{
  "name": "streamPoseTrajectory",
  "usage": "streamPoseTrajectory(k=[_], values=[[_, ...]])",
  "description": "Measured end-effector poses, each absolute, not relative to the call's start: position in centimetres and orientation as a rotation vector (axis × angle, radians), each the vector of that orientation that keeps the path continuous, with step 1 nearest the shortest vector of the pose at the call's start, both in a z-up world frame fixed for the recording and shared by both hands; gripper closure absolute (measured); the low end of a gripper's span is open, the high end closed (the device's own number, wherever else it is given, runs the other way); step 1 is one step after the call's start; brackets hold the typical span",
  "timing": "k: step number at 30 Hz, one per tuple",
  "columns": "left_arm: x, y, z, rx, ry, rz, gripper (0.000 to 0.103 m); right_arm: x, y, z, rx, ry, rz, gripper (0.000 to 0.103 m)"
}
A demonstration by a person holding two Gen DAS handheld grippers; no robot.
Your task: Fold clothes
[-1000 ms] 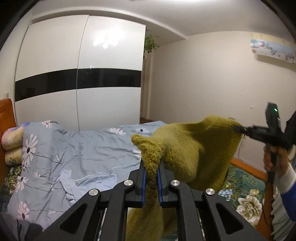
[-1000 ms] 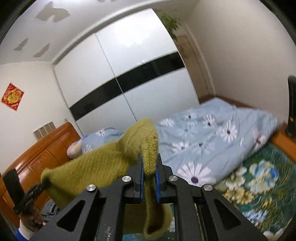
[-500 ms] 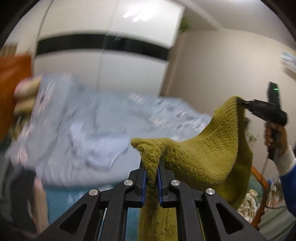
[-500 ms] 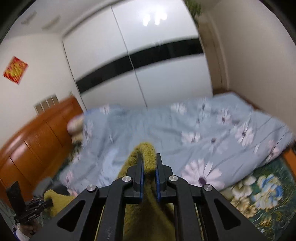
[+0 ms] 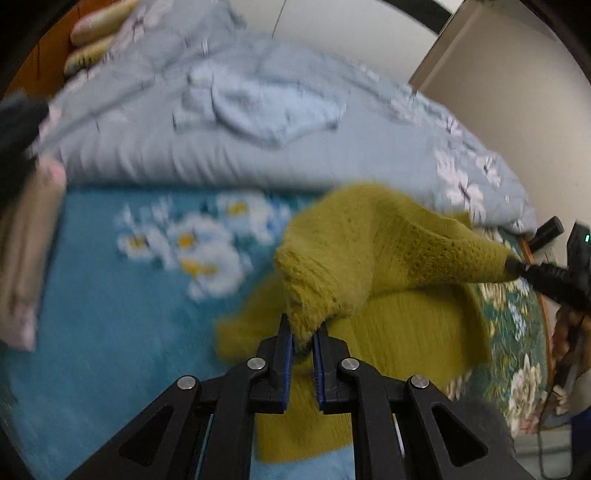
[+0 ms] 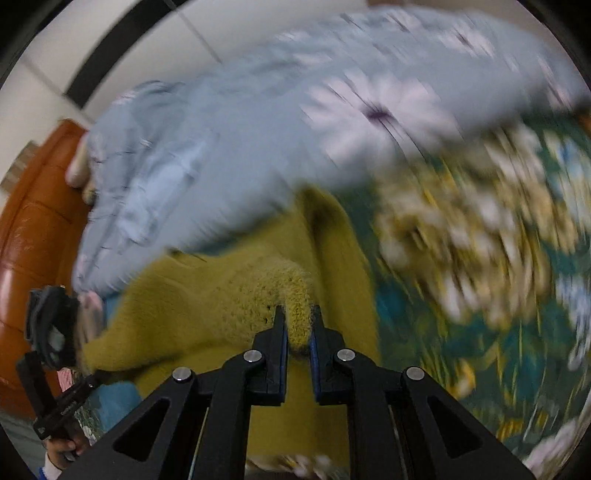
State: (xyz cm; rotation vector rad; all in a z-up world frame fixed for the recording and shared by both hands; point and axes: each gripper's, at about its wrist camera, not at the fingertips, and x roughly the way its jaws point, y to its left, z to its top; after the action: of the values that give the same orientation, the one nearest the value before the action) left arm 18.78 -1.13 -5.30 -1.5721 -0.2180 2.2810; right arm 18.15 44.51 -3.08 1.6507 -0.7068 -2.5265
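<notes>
Bedroom surroundings are recorded in both views, with heavy motion blur noted throughout. A bed (image 5: 110, 295) with a teal floral sheet is seen across the lower and middle left of the left wrist view, and a pale blue quilt (image 5: 258, 122) printed with white daisies is heaped along the upper half of the frame. Pillows (image 5: 96, 33) are made out at the upper left. A white wall (image 5: 517, 74) is seen at the upper right.

An olive-green knitted sweater (image 5: 388, 266) is found at centre frame, partly spread on the sheet and partly lifted. One bunched corner is gripped by the left claw (image 5: 303, 341), whose jaws are clenched on the knit at lower centre. At the right edge of the same view, another corner of the sweater is pulled to a point and is held by the right claw (image 5: 517, 267).

In the right wrist view, the right claw (image 6: 297, 334) is seen at lower centre, clamped on a fuzzy fold of the sweater (image 6: 207, 295). The left claw (image 6: 94, 378) is seen at the lower left, at the far corner of the garment. An orange-brown wooden headboard (image 6: 33, 221) is noted along the left edge, and the quilt (image 6: 258, 110) fills the upper frame.
</notes>
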Motion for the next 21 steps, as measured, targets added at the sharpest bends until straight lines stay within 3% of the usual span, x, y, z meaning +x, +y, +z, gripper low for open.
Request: streamPoseTrajectory(k=[6,7,8,10,14,21], values=[[21.6,0.3,-7.7,-1.687,-0.199,2.187,0.086,22.6,46.4,-7.4,1.759,-0.904,-2.447,0.093],[21.6,0.2,-7.2,-1.675,-0.217,2.185,0.081,22.8,46.4,-7.4,1.755,-0.912,-2.445,0.093],[21.5,0.0,-6.6,-1.655,-0.239,2.185,0.068,23.0,46.3,-7.5,1.751,-0.921,-2.443,0.093],[21.2,-0.5,-5.4,-1.616,-0.284,2.183,0.051,23.0,46.2,-7.4,1.749,-0.927,-2.441,0.093],[19.6,-1.2,-3.7,-1.555,-0.361,2.192,0.042,23.2,46.1,-7.5,1.753,-0.942,-2.429,0.093],[11.8,-0.1,-5.8,-1.614,-0.62,2.084,0.042,23.3,45.8,-7.7,1.76,-0.981,-2.406,0.092]])
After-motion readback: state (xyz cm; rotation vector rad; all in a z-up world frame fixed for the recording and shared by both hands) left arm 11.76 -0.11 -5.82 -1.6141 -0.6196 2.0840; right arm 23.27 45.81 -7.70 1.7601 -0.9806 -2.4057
